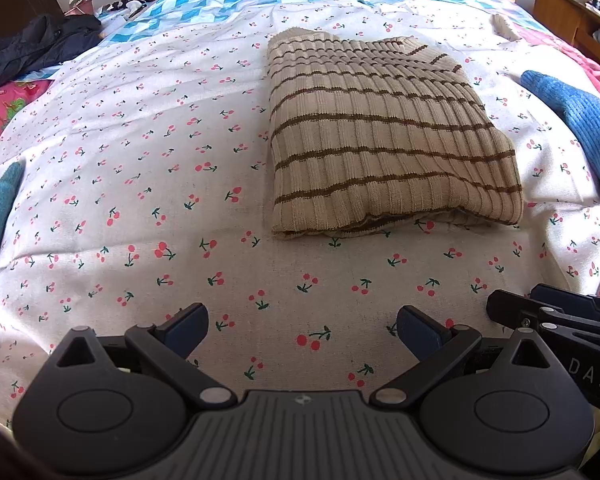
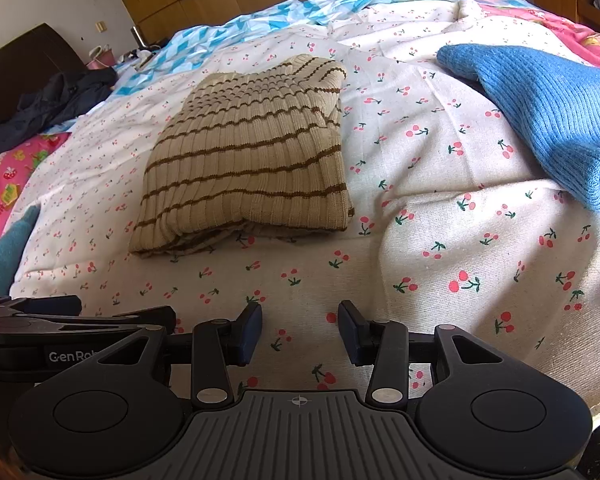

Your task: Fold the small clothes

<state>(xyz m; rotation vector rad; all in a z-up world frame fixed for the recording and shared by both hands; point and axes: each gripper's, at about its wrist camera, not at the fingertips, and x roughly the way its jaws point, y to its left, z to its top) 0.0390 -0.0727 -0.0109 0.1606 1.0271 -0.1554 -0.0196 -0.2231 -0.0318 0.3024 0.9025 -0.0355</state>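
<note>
**On the bed, a folded sweater**

Beyond our grippers, the striped sweater (image 1: 384, 132) lies folded on the cherry-print sheet (image 1: 140, 160). Our left gripper (image 1: 302, 326) and right gripper (image 2: 300, 330) gape empty, short of it. Right of it lies a blue knit (image 2: 548, 116).

Both tongs (image 1: 302, 330) (image 2: 300, 330) agape, side by side

Bright, even daylight covers the cherry-print sheet (image 1: 140, 160), with soft shadows under the folded striped sweater (image 1: 380, 132). Both views are sharp at the centre. Fisheye distortion bends the bed outward, and the corners darken to black.
</note>
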